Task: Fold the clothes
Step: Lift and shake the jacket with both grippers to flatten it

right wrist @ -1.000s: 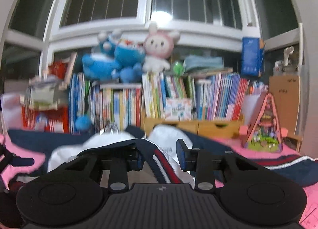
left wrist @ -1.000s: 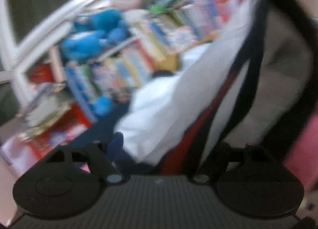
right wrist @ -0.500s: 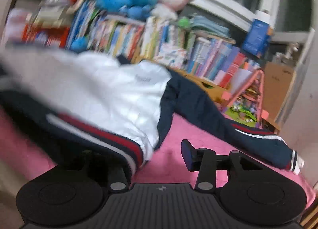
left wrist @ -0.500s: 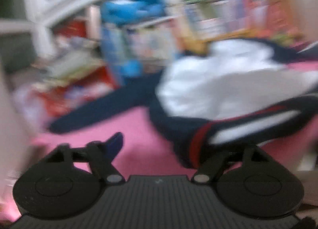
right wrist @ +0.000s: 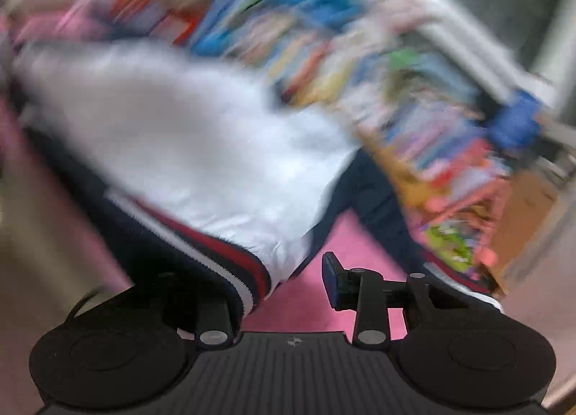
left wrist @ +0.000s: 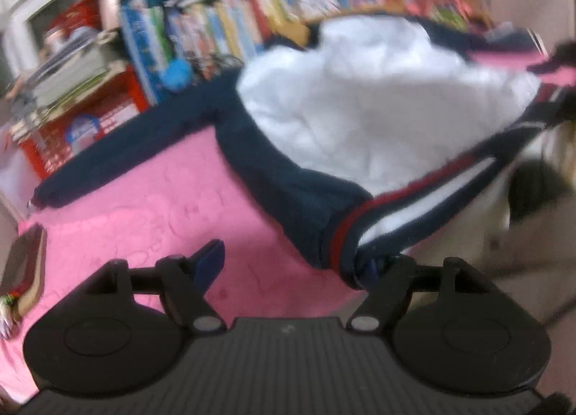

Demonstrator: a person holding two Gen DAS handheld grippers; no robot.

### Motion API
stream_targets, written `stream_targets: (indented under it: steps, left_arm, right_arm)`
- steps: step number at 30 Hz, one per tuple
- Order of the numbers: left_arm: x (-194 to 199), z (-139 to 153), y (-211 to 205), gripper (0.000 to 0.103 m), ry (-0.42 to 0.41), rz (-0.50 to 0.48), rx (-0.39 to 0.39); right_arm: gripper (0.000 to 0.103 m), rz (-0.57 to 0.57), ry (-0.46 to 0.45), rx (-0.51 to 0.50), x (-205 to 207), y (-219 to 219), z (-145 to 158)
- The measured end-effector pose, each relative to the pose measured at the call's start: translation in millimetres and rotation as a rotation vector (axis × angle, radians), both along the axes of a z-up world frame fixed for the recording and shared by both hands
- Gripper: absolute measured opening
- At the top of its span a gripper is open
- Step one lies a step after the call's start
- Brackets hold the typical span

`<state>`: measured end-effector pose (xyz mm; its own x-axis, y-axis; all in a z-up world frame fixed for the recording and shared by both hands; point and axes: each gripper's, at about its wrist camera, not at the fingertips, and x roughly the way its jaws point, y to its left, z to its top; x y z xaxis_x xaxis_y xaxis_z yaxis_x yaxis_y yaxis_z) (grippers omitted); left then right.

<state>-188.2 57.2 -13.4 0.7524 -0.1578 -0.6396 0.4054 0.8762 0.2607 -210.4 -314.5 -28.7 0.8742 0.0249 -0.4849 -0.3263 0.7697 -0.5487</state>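
Spreading the jacket (left wrist: 378,105) over the pink bed (left wrist: 144,213), I had both hand-held grippers (left wrist: 291,267) (right wrist: 288,285) unclenched at its striped hem (right wrist: 230,263), needing fresh grips to fold.

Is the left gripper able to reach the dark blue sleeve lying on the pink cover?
Probably yes. The dark blue sleeve lies flat on the pink cover, nothing on it, but the left gripper seems to hold the jacket hem.
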Motion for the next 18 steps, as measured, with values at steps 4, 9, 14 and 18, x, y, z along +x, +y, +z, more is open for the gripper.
stream_targets:
  steps: [4, 9, 14, 18]
  left_arm:
    - [-1, 14, 20, 0.081, 0.059, -0.115, -0.120]
    - [5, 40, 62, 0.088, 0.091, -0.144, -0.460]
    - [31, 80, 93, 0.098, -0.066, -0.062, -0.656]
    - [97, 76, 92, 0.098, -0.062, 0.124, -0.632]
  right_arm:
    - [0.046, 0.065, 0.114, 0.004, -2, -7, -1]
    - [0.061, 0.017, 0.209, 0.209, 26, -28, -3]
    - [0.061, 0.083, 0.342, 0.328, 23, -44, 13]
    - [0.065, 0.147, 0.377, 0.382, 13, -57, 44]
